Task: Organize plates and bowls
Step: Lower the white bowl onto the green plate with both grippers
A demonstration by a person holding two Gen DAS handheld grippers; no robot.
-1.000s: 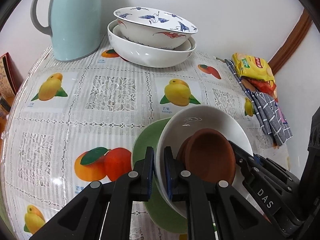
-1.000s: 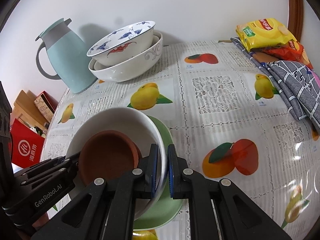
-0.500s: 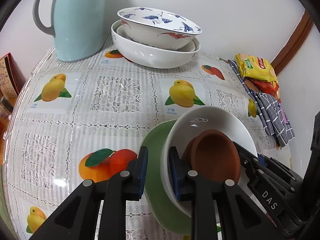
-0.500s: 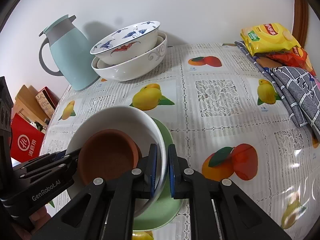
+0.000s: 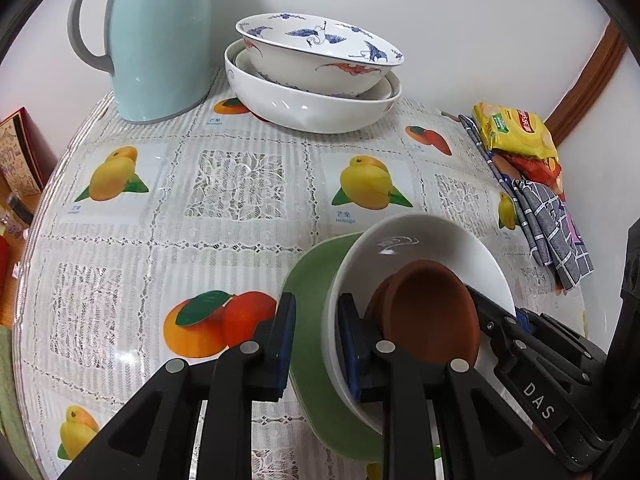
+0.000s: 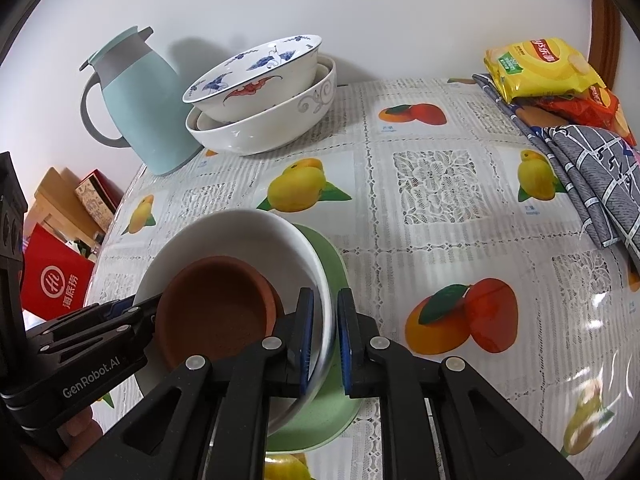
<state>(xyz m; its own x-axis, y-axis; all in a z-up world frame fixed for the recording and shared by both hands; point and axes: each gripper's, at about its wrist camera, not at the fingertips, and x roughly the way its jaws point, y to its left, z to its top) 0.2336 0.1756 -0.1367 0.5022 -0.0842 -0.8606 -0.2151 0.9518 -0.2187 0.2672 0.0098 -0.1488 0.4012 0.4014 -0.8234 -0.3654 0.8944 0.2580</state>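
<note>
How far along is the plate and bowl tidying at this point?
Done: the blue-patterned bowl sits nested in the wide white bowl by the wall; the brown dish sits in the white bowl on the green plate. In hand: the right gripper clamps that white bowl's rim, while the left gripper straddles the rim with its pads apart. Left: probably only letting go, or moving this stack.

I see a brown bowl (image 5: 432,320) in a white bowl (image 5: 420,240) on a green plate (image 5: 312,280). My fingers (image 5: 286,340) have blue pads. Upper left, the jug (image 5: 160,36) is light blue.
</note>
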